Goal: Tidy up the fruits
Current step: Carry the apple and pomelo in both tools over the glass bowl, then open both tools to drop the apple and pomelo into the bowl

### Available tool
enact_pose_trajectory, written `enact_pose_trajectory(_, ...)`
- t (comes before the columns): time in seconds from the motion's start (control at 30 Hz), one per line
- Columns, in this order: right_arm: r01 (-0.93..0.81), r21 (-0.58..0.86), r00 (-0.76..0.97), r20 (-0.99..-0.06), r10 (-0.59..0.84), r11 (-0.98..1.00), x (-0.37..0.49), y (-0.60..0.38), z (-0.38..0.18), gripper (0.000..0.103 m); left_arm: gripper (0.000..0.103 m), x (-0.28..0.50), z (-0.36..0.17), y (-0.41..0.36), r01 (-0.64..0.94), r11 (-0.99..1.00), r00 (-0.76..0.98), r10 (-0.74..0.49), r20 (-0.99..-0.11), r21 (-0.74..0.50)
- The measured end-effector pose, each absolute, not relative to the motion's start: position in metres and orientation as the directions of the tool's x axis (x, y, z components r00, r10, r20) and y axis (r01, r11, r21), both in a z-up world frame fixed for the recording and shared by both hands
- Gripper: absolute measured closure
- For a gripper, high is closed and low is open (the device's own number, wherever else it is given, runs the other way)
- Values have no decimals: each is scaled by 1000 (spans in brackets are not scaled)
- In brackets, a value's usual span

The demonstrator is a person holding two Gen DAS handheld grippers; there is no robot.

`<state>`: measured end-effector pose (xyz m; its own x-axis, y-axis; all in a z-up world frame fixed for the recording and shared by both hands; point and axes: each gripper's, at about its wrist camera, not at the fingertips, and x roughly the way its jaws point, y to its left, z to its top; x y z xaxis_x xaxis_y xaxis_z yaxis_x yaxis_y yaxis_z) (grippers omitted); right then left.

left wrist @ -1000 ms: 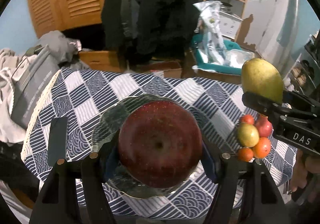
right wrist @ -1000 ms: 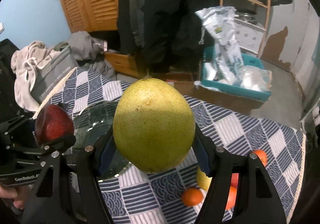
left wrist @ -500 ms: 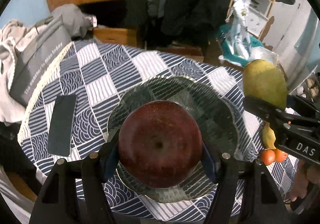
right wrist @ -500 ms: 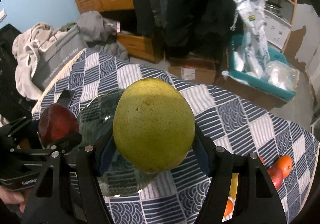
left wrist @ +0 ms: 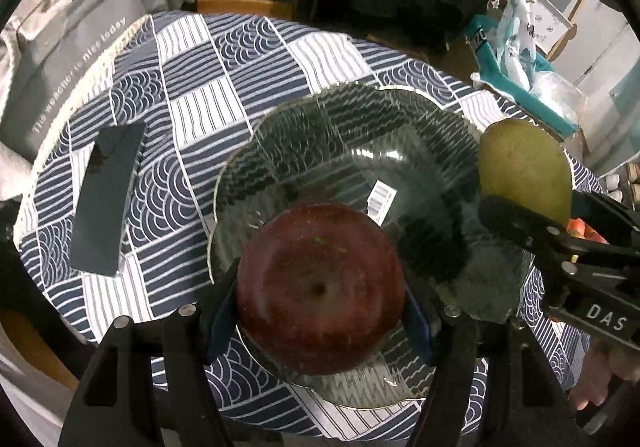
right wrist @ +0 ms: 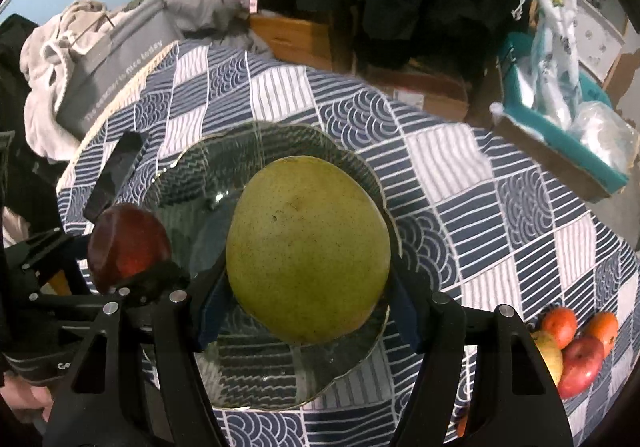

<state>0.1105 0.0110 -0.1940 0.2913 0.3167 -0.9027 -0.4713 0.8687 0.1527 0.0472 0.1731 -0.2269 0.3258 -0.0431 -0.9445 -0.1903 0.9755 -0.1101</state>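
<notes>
My left gripper (left wrist: pixel 320 299) is shut on a dark red apple (left wrist: pixel 320 287) and hangs over the near part of a clear glass bowl (left wrist: pixel 360 151) on the checked tablecloth. My right gripper (right wrist: pixel 308 295) is shut on a big green pear (right wrist: pixel 308 247), held above the same glass bowl (right wrist: pixel 208 175). In the left wrist view the pear (left wrist: pixel 524 171) shows at the bowl's right rim. In the right wrist view the apple (right wrist: pixel 128 243) shows at the bowl's left side.
Several loose fruits, red apple (right wrist: pixel 580 363), oranges (right wrist: pixel 560 323) and a yellow one, lie at the table's right edge. A dark phone (left wrist: pixel 108 203) lies left of the bowl. A grey bag (right wrist: pixel 116 63), clothes and a teal crate (right wrist: pixel 560 127) stand beyond the table.
Both grippers have come down and tilted towards the table with their fruits. The glass bowl now fills the view under them; the pear has moved over the bowl.
</notes>
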Motion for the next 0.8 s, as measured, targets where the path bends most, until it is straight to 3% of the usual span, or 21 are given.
enact_pose_trajectory(0.7,-462,166,201,-937,285,871,109,13,-225,33,30,45,-261,166,-177,980,229,-51,-972,-93)
enact_pose_trajectory(0.73,-460,173,193,-938,289,871,109,13,-226,33,29,46,-260,164,-173,981,234,-47,-971,-89)
enact_pose_trajectory(0.8,-461,174,198,-936,292,870,109,13,-224,31,16,46,-257,162,-168,984,243,-25,-970,-67)
